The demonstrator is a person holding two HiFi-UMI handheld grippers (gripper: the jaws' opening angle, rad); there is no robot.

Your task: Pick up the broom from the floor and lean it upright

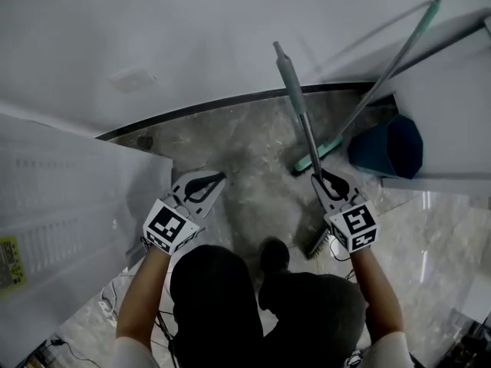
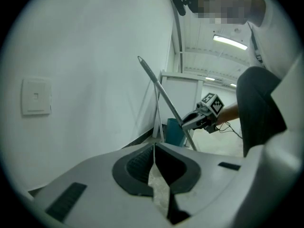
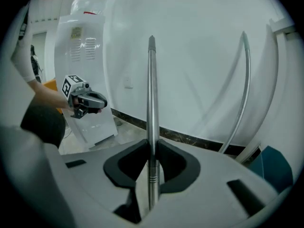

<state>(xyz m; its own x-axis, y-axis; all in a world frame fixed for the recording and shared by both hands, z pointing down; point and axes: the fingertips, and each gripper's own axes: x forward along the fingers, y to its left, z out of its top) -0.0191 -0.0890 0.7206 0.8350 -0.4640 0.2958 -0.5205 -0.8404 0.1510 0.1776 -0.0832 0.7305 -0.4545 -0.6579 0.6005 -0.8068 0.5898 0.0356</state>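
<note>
Looking down, I see grey marbled floor (image 1: 253, 194) meeting white wall (image 1: 192, 37); my right gripper (image 1: 321, 176) clamps the broom handle (image 1: 295, 106), my left gripper (image 1: 219, 176) sits closed, empty.

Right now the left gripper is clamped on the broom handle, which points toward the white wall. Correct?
No. The right gripper clamps the broom handle, per the right gripper view; the left gripper is shut, empty. The handle does point toward the white wall.

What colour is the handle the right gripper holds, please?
Silver-grey broom handle; best in the right gripper view.
</note>
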